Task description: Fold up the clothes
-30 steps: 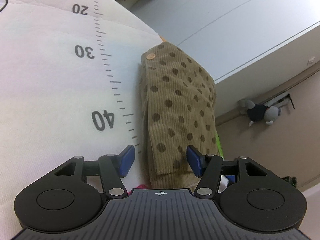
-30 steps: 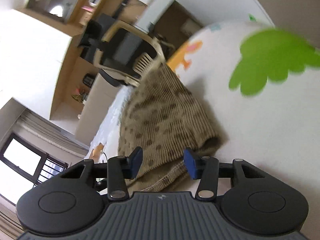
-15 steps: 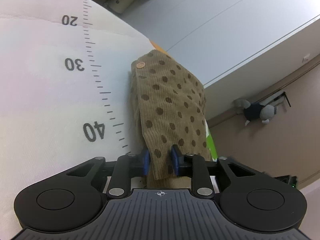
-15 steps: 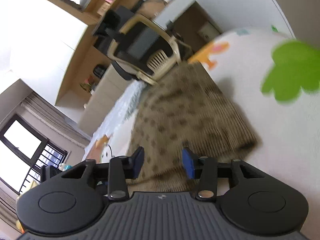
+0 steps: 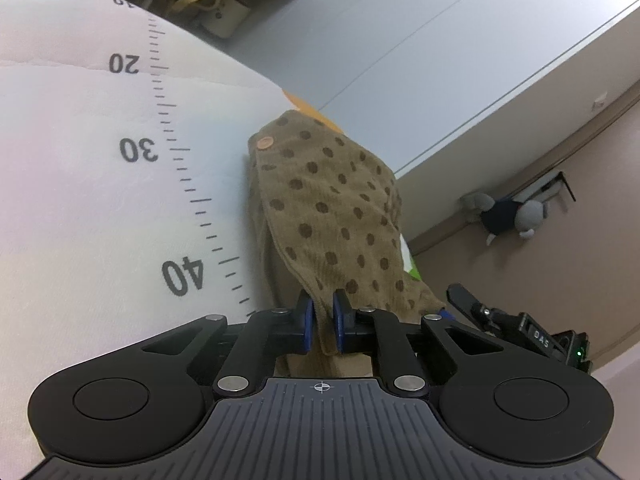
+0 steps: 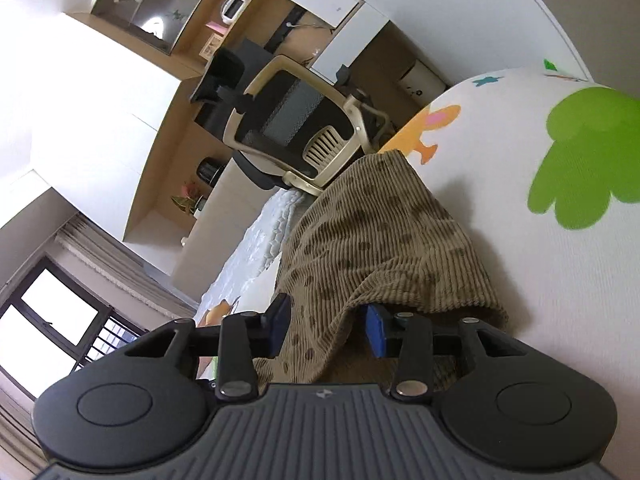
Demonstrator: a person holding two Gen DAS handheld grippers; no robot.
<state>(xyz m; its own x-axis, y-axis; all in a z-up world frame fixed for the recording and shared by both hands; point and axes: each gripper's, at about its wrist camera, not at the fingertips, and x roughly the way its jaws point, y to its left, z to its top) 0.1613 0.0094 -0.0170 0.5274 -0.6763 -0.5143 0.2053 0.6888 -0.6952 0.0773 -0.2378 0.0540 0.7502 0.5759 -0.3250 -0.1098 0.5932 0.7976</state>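
A tan corduroy garment with brown dots (image 5: 332, 208) lies on a white printed mat (image 5: 80, 184), a round button at its far end. My left gripper (image 5: 320, 320) is shut on the garment's near edge, its blue pads pinching the cloth and lifting it. In the right wrist view the same garment (image 6: 372, 240) drapes between the fingers of my right gripper (image 6: 326, 326), which stands open around a raised fold. The right gripper also shows at the lower right of the left wrist view (image 5: 516, 324).
The mat carries a printed ruler scale (image 5: 180, 184) and a green shape (image 6: 584, 156) and an orange one (image 6: 432, 128). An office chair (image 6: 296, 120) stands beyond the mat. A grey soft toy (image 5: 508, 216) lies on the floor by the wall.
My left gripper shut on the garment's near edge and has raised it. The right gripper stayed open and pushed further along the cloth, which now bunches over its fingers.
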